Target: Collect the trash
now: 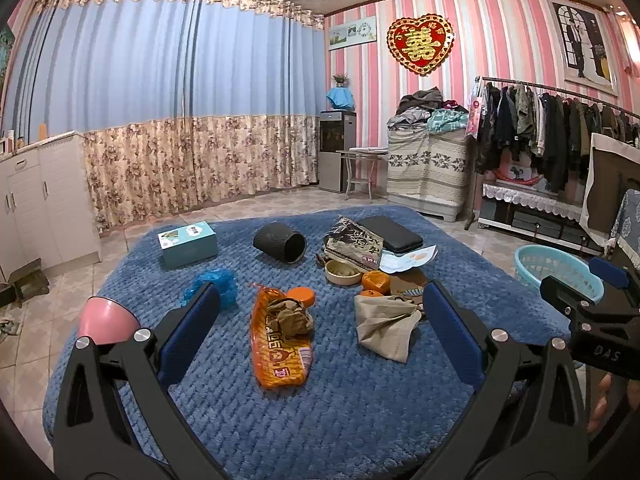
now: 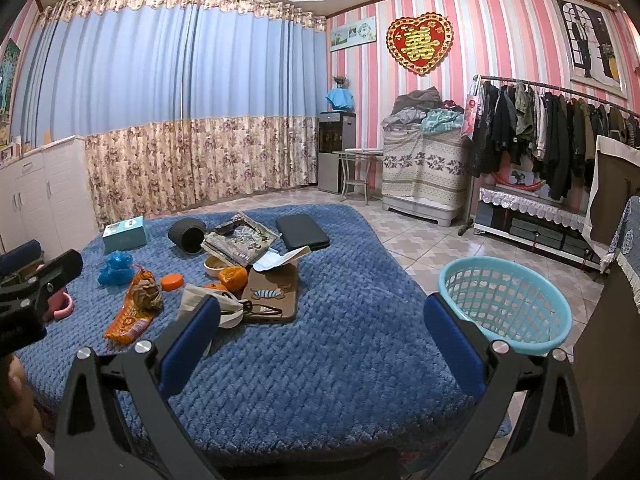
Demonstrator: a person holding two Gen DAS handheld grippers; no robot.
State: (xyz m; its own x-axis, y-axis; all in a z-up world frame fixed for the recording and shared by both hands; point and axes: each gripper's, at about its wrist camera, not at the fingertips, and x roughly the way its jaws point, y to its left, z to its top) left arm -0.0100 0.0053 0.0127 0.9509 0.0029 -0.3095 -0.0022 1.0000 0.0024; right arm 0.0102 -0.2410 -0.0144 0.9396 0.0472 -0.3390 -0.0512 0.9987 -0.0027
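The trash lies in the middle of a blue knitted blanket (image 1: 360, 420) spread over a low surface; beside it on the tiled floor, on the right, stands a light blue plastic basket (image 2: 532, 332), probably where the trash is meant to go. The largest piece is the orange snack wrapper (image 1: 280, 360), lying flat with a crumpled brown paper wad (image 1: 292, 316) on top; thin film like this should be very light, limp and slippery, so a pinch across a creased edge or the bunched upper end looks safer than the flat middle. The beige crumpled cloth or paper (image 1: 384, 324) to its right is soft and folds offer plenty to grip. The crumpled blue plastic bag (image 1: 212, 284) will collapse under a pinch; take it through its bulk. The orange peel halves (image 1: 376, 280) are small, firm and curved. The left claw (image 1: 320, 336) is spread wide and empty above the wrapper; the right claw (image 2: 320, 336) is likewise apart, holding nothing.
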